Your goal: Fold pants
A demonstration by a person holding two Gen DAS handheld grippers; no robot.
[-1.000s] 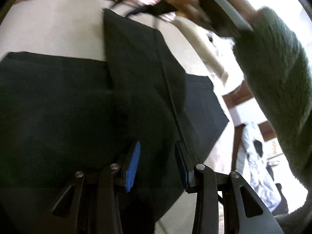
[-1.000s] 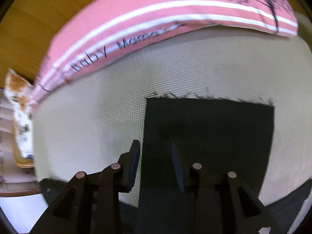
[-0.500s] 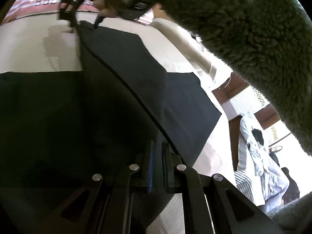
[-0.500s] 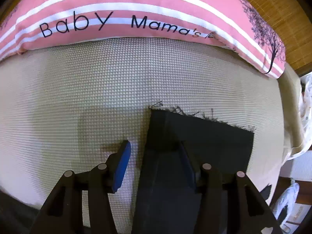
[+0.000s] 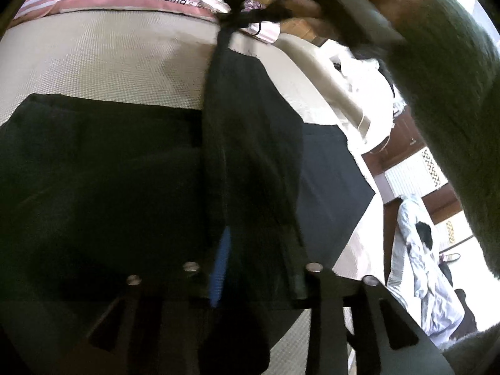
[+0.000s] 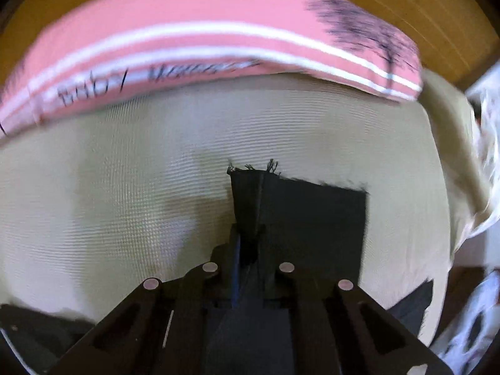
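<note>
Beige woven bedding [image 6: 131,187] covers a bed, with a pink striped pillow [image 6: 203,40] lettered "Baby Mama's" along its far edge at 12 o'clock. Black pants [image 5: 103,168] lie spread on the bedding. The right claw [image 6: 248,250] is clamped tight on a frayed leg hem [image 6: 253,172], pinching it into a ridge that rises off the bedding; in the left view that leg runs taut up to 12 o'clock. The left claw [image 5: 256,268] has its jaws opening, with dark cloth between them. A green fleece sleeve [image 5: 453,109] fills 2 o'clock of the left view.
</note>
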